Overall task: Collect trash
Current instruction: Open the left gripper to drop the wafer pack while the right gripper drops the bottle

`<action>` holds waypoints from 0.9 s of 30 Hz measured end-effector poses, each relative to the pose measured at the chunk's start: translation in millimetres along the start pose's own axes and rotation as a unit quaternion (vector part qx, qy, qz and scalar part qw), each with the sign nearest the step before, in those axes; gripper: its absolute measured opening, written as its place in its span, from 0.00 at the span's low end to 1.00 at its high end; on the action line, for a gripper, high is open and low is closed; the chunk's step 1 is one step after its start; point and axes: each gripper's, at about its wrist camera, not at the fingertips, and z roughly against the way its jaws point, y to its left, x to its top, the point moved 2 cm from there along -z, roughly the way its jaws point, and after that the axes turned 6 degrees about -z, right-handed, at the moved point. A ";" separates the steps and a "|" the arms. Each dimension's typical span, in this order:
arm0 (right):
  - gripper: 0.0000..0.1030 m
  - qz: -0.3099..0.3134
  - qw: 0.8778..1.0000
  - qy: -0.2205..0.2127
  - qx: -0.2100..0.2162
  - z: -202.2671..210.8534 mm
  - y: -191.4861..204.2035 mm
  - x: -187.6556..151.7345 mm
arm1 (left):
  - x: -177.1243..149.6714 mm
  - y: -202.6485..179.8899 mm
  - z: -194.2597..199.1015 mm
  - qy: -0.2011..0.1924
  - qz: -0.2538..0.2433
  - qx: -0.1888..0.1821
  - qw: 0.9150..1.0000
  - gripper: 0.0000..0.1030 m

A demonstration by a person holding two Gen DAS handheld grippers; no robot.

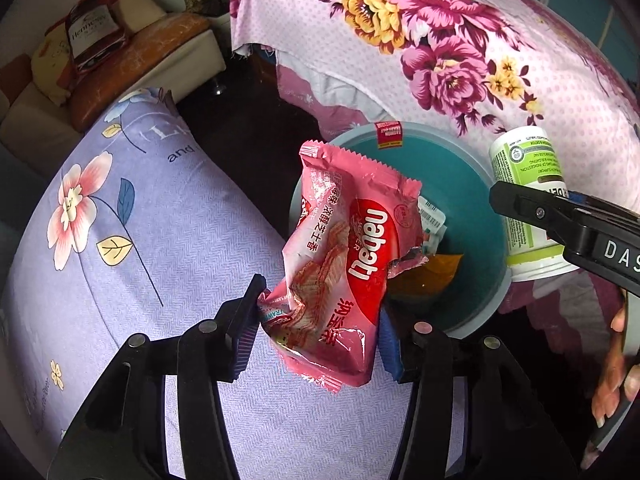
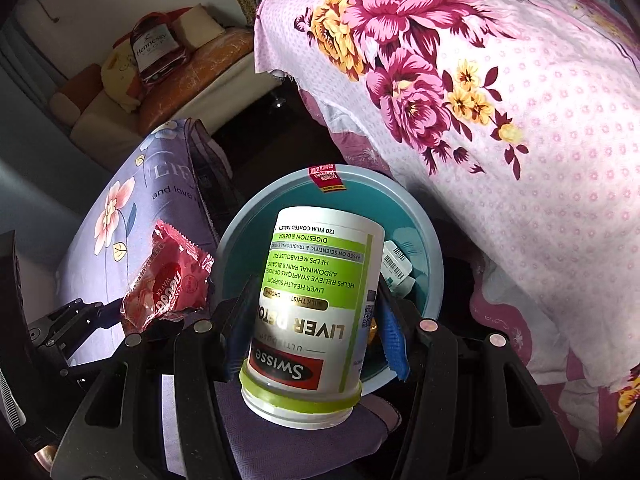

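- The left gripper has a pink wafer wrapper between its two fingers. The left finger's tip touches the crumpled lower corner of the wrapper, and the blue pad of the right finger sits against its other side; whether the pads actually press on it I cannot tell.
- The wrapper stands up out of the fingers, its upper half in front of the near rim of a teal bin.
- The right gripper is clamped on a white and green supplement bottle, with a blue pad against each side of the bottle's body.
- The bottle is upside down, cap end towards the camera, and is held over the opening of the bin.
- Inside the bin lie a white packet with a barcode and an orange scrap.
- A red sticker is on the far rim of the bin.
- The bin stands on a dark floor between a lilac flowered cushion and a pink flowered bedspread.
- A person's fingers show at the right edge of the left view, around the right gripper's handle.
- In the background is a cream sofa with a red bag on it.
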 end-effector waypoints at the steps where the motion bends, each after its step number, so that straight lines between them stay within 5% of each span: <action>1: 0.51 0.001 1.000 0.001 -0.001 -0.9 0.1 0.3 | 0.7 0.4 0.3 -0.001 0.000 0.002 1.000 0.55; 4: 0.51 0.003 1.000 0.004 -0.003 -3.9 2.0 0.9 | 1.0 2.1 0.8 -0.006 0.005 0.004 1.000 0.74; 12: 0.51 0.012 1.000 0.010 -0.009 -11.5 11.3 2.7 | -2.1 9.1 3.1 -0.007 0.022 0.005 1.000 0.88; 27: 0.57 0.032 0.999 0.019 -0.022 -17.1 30.3 1.5 | -13.3 29.1 14.6 -0.015 0.064 -0.009 0.998 0.90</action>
